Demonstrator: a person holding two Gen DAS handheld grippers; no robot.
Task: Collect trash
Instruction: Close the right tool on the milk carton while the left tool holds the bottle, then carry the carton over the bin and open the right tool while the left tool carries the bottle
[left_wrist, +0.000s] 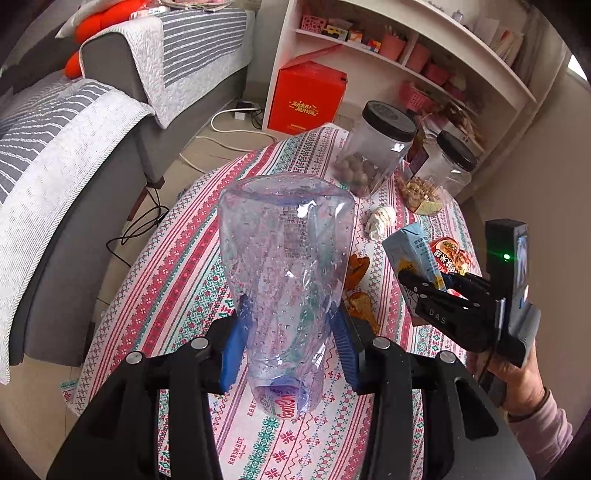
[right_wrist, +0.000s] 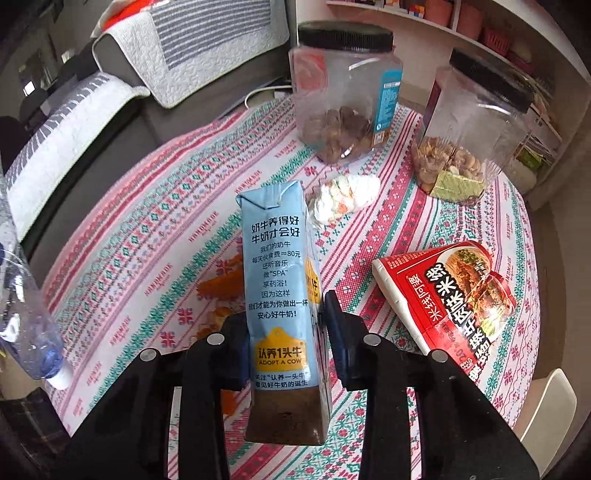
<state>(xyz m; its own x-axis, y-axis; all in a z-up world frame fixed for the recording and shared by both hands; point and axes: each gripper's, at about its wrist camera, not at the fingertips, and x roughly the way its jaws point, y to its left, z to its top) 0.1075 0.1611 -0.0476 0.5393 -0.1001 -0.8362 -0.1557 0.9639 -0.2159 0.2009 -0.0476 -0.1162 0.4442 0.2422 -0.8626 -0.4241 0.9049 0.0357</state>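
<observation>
With your left gripper (left_wrist: 290, 332) clamped on the bottle (left_wrist: 284, 280) and your right gripper (right_wrist: 286, 332) clamped on the milk carton (right_wrist: 282, 295), you needed to lift both straight off the desk (right_wrist: 155, 229), firmly.

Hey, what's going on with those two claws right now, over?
Left gripper shut on plastic bottle. Right gripper clamped on milk carton. Noodle cup, crumpled tissue, orange peels left on table. Nothing blocking.
</observation>
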